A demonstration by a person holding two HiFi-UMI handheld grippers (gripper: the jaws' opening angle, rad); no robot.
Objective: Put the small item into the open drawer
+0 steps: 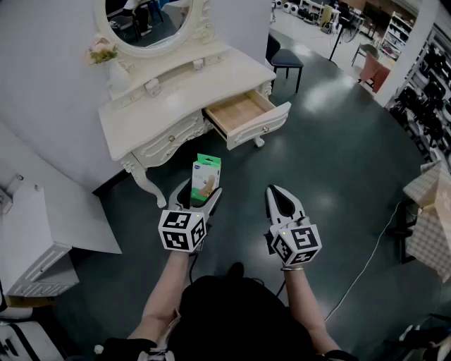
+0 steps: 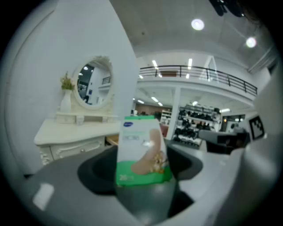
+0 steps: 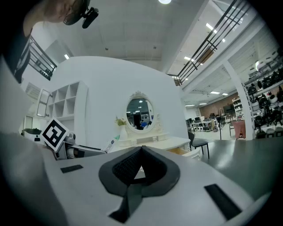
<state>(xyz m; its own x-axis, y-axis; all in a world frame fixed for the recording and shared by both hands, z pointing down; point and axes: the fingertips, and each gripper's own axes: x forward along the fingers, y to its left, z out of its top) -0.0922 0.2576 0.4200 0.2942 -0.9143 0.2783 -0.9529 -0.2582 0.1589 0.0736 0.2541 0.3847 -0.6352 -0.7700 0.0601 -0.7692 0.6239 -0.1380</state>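
The small item is a green and white box [image 1: 206, 178] standing upright between the jaws of my left gripper [image 1: 200, 199], which is shut on it, held in the air above the dark floor. In the left gripper view the box [image 2: 142, 150] fills the gap between the jaws. The open wooden drawer [image 1: 243, 114] sticks out of the white dressing table [image 1: 162, 106], beyond the box and to its right. My right gripper [image 1: 276, 192] hangs level with the left one, shut and empty; its view shows the table [image 3: 152, 142] ahead.
An oval mirror [image 1: 149, 21] and a small flower vase [image 1: 106, 56] sit on the dressing table. A black chair [image 1: 285, 62] stands to its right. A white cabinet [image 1: 35, 243] is at the left; a cloth-covered table [image 1: 431, 211] and a floor cable [image 1: 366, 262] at the right.
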